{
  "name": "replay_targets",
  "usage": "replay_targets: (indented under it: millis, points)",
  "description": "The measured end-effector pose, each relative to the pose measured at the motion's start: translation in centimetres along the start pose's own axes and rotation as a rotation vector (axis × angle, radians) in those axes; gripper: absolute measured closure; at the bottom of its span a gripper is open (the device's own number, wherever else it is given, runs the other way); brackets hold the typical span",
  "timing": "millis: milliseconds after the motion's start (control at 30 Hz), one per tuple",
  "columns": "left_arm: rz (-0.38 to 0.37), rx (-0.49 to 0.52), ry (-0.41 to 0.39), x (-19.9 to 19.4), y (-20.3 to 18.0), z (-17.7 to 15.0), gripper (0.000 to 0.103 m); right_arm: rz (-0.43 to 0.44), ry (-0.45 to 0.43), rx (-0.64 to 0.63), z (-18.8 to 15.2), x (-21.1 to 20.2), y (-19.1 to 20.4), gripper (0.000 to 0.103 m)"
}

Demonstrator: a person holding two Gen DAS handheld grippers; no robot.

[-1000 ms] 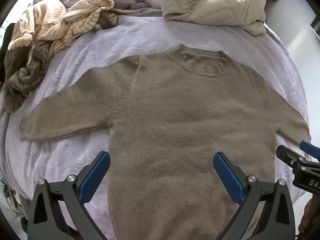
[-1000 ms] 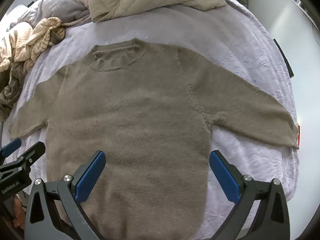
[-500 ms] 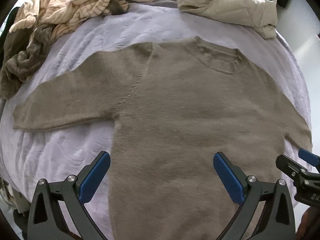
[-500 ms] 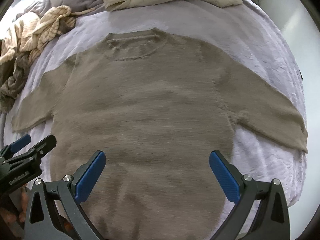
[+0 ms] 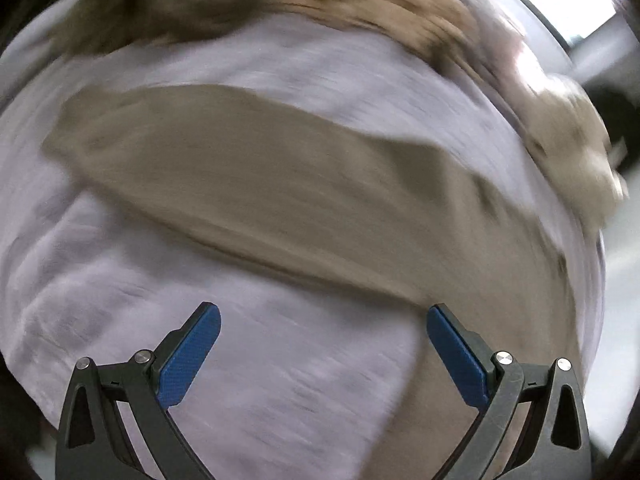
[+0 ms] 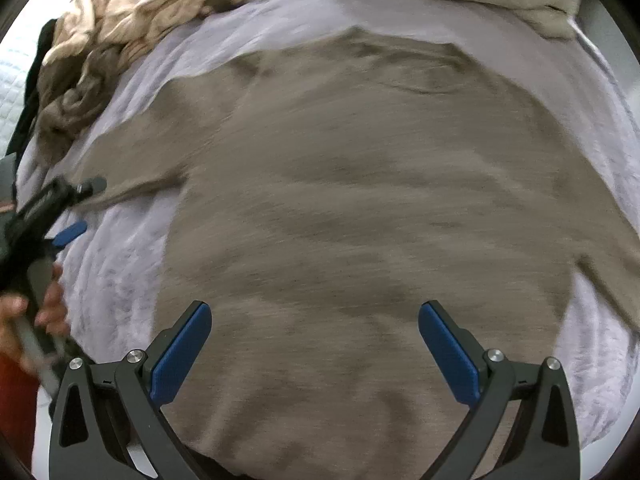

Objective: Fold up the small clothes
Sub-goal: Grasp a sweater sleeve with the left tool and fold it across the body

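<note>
Now I am swinging the left gripper (image 5: 323, 354) off toward the sweater's left sleeve (image 5: 224, 160), and its camera is smearing with the motion. A second ago that view was looking up the body of the taupe knit sweater (image 6: 360, 208) toward the collar; now it is showing only the long sleeve lying across the lavender bedspread (image 5: 160, 280), with bare cover between the blue pads (image 5: 188, 360). Both of its jaws are standing wide apart and holding nothing.

From the right wrist view I am seeing the left gripper at the frame's edge, down beside the sleeve's cuff end, with the person's hand (image 6: 36, 316) wrapped around its handle; whether a fingertip is touching the knit I cannot tell through the blur. The right gripper (image 6: 314, 346) is hanging over the sweater's lower body, jaws also spread wide, gripping nothing, and this view has closed in on the garment compared with a moment before.

The sweater is lying flat, front up, sleeves spread, on the bed, so no fold is made yet. I judge I am setting up the first fold: taking the left cuff to carry the sleeve across the chest. The heap of striped and beige clothes (image 6: 120, 40) beyond is untouched.
</note>
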State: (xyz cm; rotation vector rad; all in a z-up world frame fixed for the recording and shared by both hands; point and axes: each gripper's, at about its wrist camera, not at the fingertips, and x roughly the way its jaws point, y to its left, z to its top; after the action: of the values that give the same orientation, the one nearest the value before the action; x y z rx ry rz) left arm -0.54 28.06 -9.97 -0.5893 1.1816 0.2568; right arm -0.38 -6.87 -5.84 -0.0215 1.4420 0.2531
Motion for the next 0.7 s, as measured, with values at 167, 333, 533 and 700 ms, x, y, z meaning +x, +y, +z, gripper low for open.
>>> replay_targets:
  millis: [167, 333, 533, 700]
  points:
    - [-0.021, -0.185, -0.059, 2.0, 7.9, 2.5, 0.0, 0.028, 0.035, -0.056, -0.7, 1.9, 3.3, 0.0]
    - [-0.063, -0.271, -0.137, 2.1, 9.7, 3.6, 0.019, 0.035, 0.074, -0.095, -1.2, 3.4, 5.3, 0.0]
    - [-0.07, -0.242, -0.168, 2.2, 9.1, 5.1, 0.092, 0.063, 0.077, -0.083, -1.2, 3.8, 5.7, 0.0]
    - [-0.049, -0.048, -0.283, -2.0, 4.0, 5.2, 0.092, 0.095, 0.039, -0.055, -1.1, 2.5, 4.5, 0.0]
